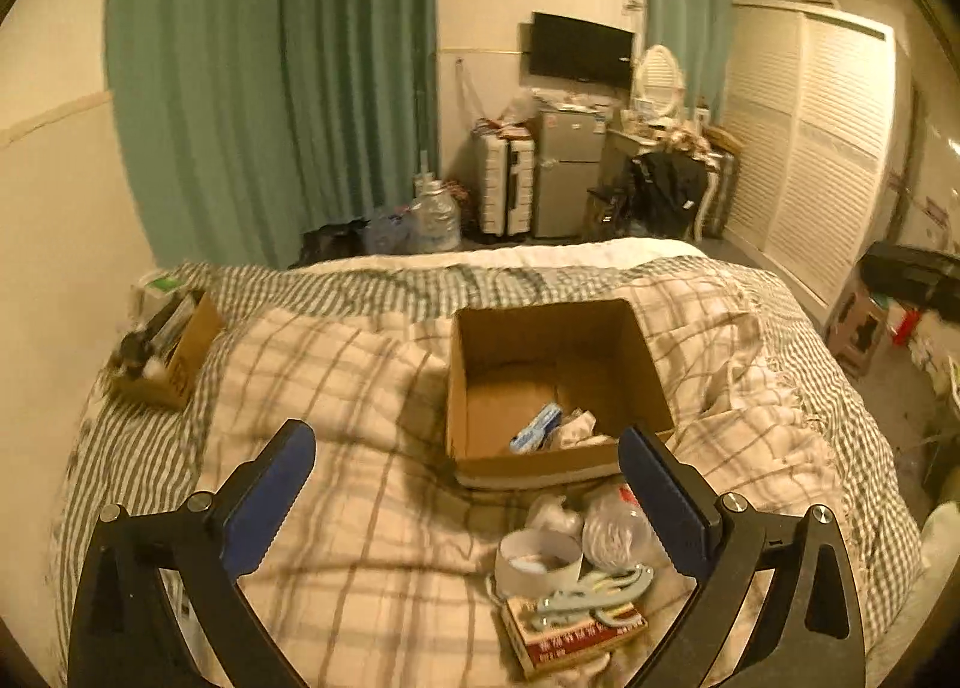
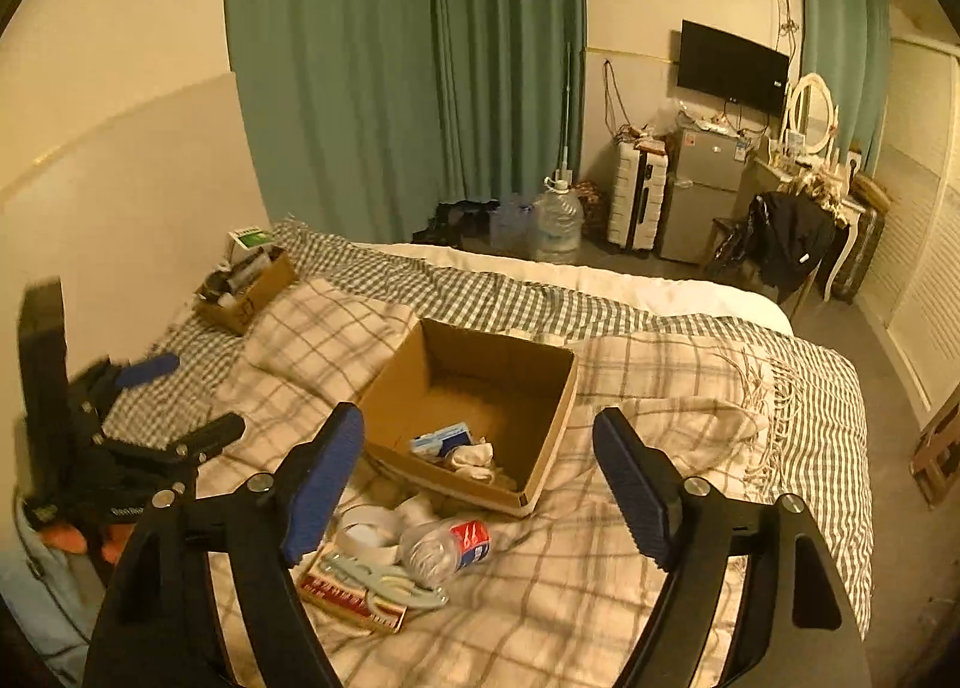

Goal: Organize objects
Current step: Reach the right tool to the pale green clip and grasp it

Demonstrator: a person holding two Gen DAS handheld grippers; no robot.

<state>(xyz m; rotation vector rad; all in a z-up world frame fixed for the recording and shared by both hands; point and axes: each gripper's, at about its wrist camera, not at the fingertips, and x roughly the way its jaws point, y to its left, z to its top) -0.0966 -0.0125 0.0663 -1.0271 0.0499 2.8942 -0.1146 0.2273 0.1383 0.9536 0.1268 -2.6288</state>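
Green curtains (image 1: 270,82), white louvred wardrobe (image 1: 810,148)

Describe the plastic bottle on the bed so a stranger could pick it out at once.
On the plaid blanket, find the open cardboard box in the middle. Just in front of its near edge lies a small pile; the plastic bottle lies there on its side. It alone is clear and crumpled, with a red and blue label.
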